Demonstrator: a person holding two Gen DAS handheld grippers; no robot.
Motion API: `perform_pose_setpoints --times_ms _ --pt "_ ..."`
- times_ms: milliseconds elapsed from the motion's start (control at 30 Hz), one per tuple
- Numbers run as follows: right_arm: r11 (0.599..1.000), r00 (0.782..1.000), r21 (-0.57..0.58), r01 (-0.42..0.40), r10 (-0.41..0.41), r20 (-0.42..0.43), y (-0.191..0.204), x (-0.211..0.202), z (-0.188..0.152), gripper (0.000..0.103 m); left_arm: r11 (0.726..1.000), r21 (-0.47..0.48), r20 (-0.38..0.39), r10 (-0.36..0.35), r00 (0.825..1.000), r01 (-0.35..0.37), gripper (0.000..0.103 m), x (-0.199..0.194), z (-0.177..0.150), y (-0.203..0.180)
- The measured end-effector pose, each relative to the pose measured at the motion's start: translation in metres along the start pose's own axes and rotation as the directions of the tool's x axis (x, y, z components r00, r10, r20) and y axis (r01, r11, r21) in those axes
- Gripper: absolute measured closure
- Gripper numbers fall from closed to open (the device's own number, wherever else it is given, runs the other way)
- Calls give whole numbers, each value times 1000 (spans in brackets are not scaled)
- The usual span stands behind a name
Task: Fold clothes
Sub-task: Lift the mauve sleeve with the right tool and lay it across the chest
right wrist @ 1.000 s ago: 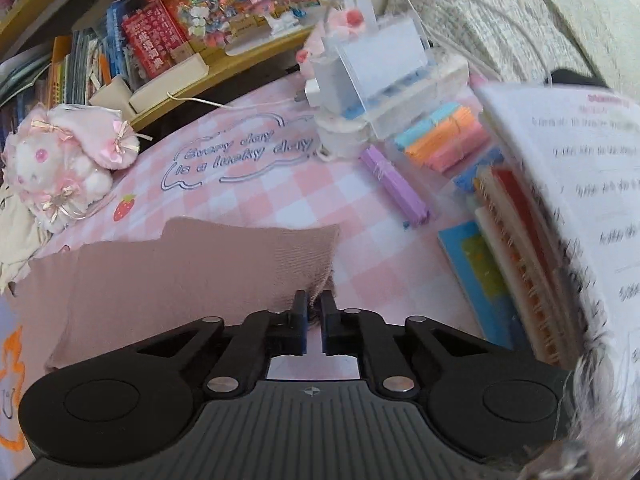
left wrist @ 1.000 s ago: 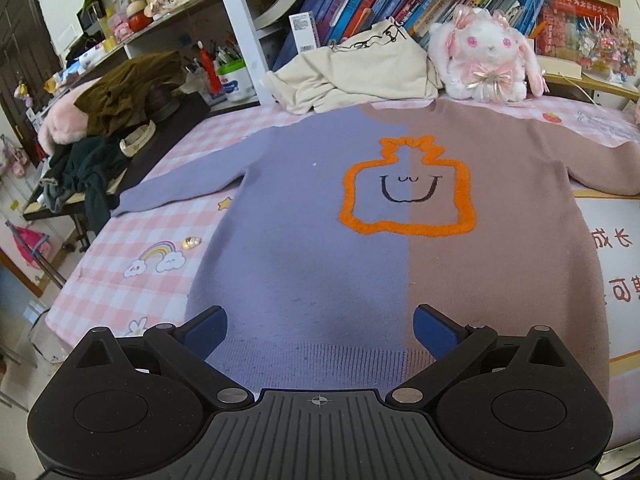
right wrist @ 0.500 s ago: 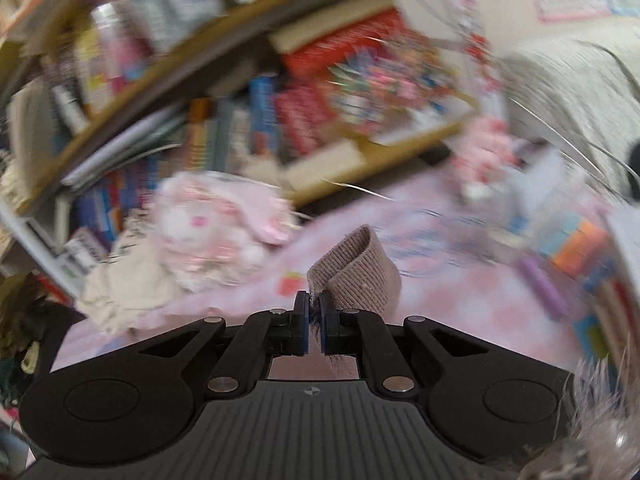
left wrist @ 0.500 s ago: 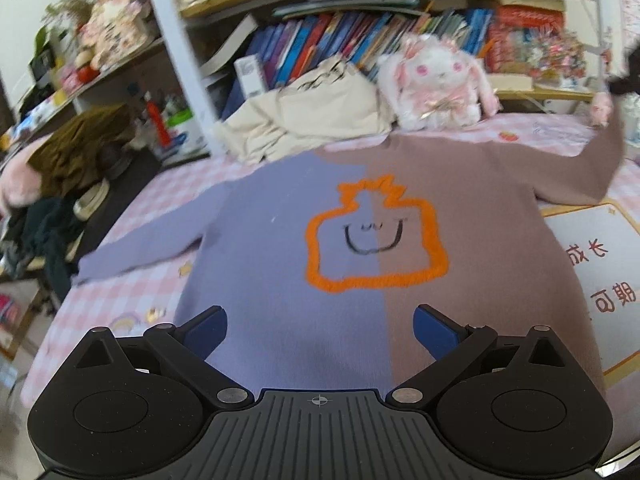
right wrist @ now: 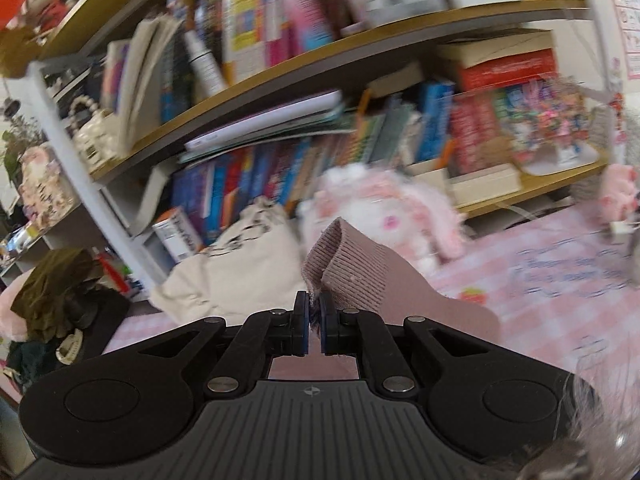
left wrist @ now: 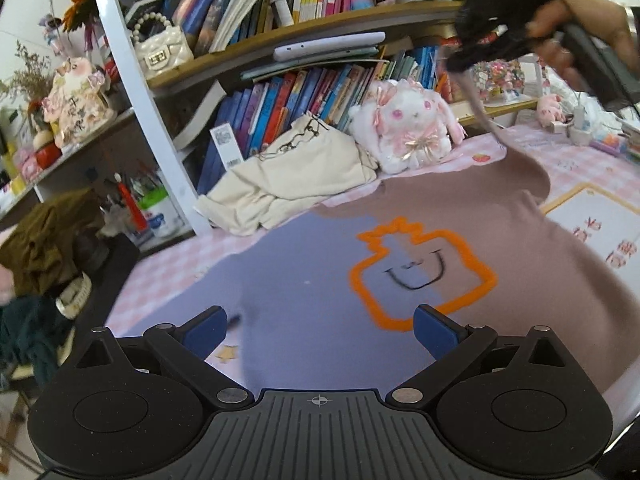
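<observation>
Lifted off the bed since a second ago, the mauve sleeve cuff [right wrist: 340,264] is pinched in the right gripper [right wrist: 314,330]. Over the flat sweater [left wrist: 320,292], the left gripper [left wrist: 320,328] is held wide. The thinly held cuff could slip out, judged by tension.

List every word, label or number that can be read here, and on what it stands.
No text can be read with certainty.
Orange characters on the white board: tilted and cut off, unreadable.
Blue writing on the pink checked cloth: blurred.
Book spines: too small.
</observation>
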State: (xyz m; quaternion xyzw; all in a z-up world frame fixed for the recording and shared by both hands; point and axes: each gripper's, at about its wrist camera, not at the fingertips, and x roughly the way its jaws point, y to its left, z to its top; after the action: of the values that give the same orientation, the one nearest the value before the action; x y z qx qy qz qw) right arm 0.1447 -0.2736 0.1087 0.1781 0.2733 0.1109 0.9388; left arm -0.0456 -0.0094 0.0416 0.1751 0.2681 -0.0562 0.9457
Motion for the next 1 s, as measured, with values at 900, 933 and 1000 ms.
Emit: perform_pose_setpoints --times_ms 900,933,1000 --pt "999 974 -17 -36 32 -223 136 112 -80 97 993 -84 -47 75 996 -79 2 -20 -63 111" --pt "999 973 -8 -37 34 -230 135 114 -82 97 993 -86 -49 77 996 -81 2 -20 -64 112" --pt "999 969 5 -40 40 -244 134 117 -85 97 992 -90 -51 81 995 -85 2 -21 -65 114"
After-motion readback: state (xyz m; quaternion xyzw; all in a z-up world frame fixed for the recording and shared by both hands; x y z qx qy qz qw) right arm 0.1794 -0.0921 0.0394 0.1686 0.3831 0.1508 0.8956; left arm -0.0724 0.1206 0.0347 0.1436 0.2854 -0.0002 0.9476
